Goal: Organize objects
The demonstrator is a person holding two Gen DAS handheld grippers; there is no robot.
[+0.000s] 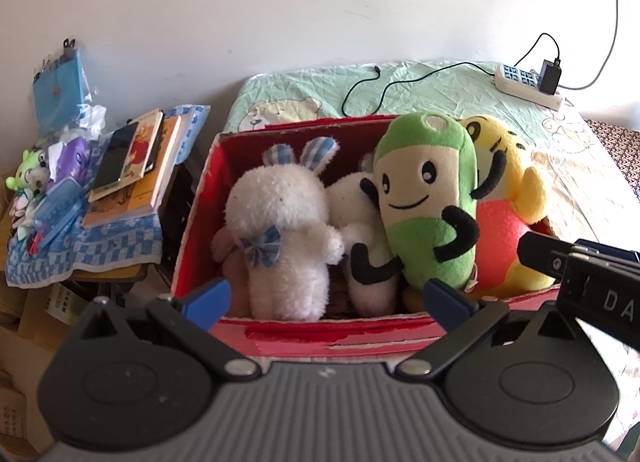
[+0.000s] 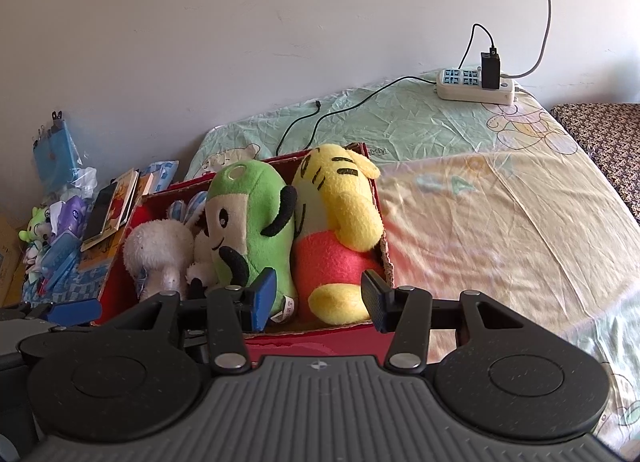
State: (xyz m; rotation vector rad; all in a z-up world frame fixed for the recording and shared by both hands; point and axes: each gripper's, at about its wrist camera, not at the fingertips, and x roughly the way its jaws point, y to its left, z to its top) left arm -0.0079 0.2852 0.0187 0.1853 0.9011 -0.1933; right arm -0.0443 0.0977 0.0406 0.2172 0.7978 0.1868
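Observation:
A red cardboard box [image 1: 320,336] [image 2: 320,336] sits on the bed, packed with plush toys. From left to right stand a white rabbit [image 1: 280,218] [image 2: 158,250] with blue checked ears, a white plush with black arms [image 1: 360,222], a green bean-shaped plush [image 1: 430,198] [image 2: 252,218] and a yellow tiger [image 1: 508,198] [image 2: 340,222] with a red belly. My left gripper [image 1: 326,296] hangs open over the box's near wall, holding nothing. My right gripper [image 2: 316,300] is open in front of the tiger's foot, also holding nothing. Its finger [image 1: 540,252] shows at the right of the left wrist view.
A side table [image 1: 100,258] left of the box carries books [image 1: 132,166] [image 2: 108,218], a phone, small toys and a blue checked cloth. A white power strip [image 1: 528,86] [image 2: 476,86] with a black charger and cable lies at the bed's far end. The wall runs behind.

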